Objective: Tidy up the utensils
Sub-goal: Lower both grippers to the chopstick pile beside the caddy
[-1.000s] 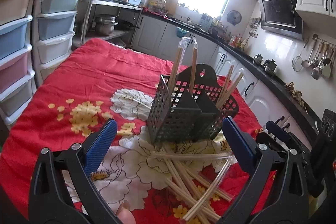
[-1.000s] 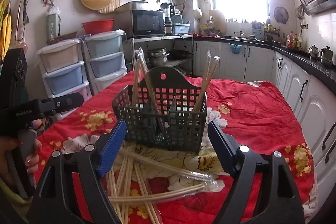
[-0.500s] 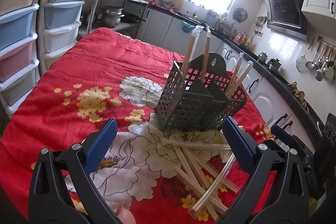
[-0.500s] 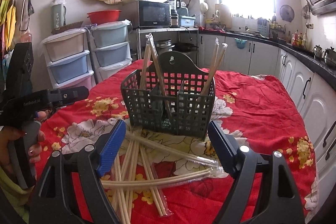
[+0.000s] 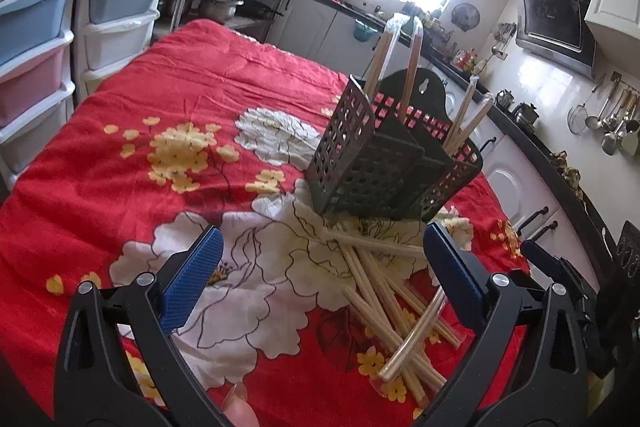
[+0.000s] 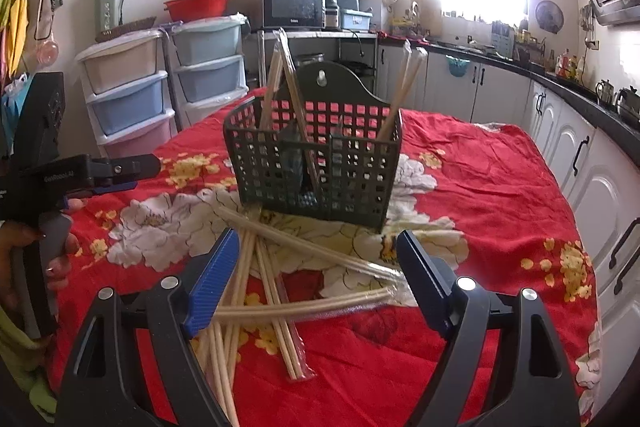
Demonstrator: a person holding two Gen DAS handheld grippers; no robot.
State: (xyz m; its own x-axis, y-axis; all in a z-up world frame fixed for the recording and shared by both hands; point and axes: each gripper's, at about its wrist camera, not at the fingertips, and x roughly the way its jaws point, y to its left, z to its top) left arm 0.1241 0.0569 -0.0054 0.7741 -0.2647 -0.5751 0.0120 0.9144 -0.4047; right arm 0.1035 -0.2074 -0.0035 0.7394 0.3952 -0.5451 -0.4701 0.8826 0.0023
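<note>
A dark green mesh utensil basket stands on the red floral tablecloth. Several wrapped chopstick pairs stand upright in the basket. A loose pile of wrapped chopsticks lies on the cloth in front of the basket. My left gripper is open and empty, hovering above the pile's left side. My right gripper is open and empty, just above the pile. The left gripper also shows at the left of the right wrist view.
Stacked plastic drawer units stand past the table's left edge. A shelf with a microwave is behind the table. Kitchen counters and cabinets run along the right. The right gripper's body sits at the pile's right.
Both grippers have risen and pulled back slightly from the basket, tilting down toward the pile. Both stay open and empty. The chopsticks and basket have not moved.
</note>
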